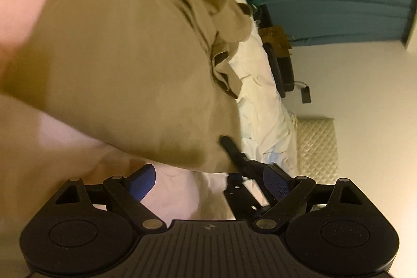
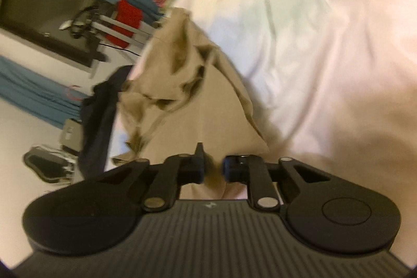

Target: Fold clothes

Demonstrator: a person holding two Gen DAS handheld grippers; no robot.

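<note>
Garment (image 2: 198, 106): tan cloth, on white bedding (image 2: 299, 48), near bed edge.

Right gripper (image 2: 212, 168): fingers drawn close, pinching garment's near edge.

Left gripper (image 1: 208, 181): fingers spread wide, nothing between them, garment (image 1: 125, 64) just ahead.

Risks, judged:
- one-point hold; cloth may slip from pads under pull
- far end bunched; creases may lock into fold
- garment close to bed edge; slack may slide off

Orientation: long axis runs from right gripper toward bunched far end. Which end is which: cannot tell.

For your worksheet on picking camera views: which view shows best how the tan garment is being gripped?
The right wrist view: its jaws pinch the tan garment at its near edge. The left wrist view shows more cloth, but the grip appears only at the edge.
</note>
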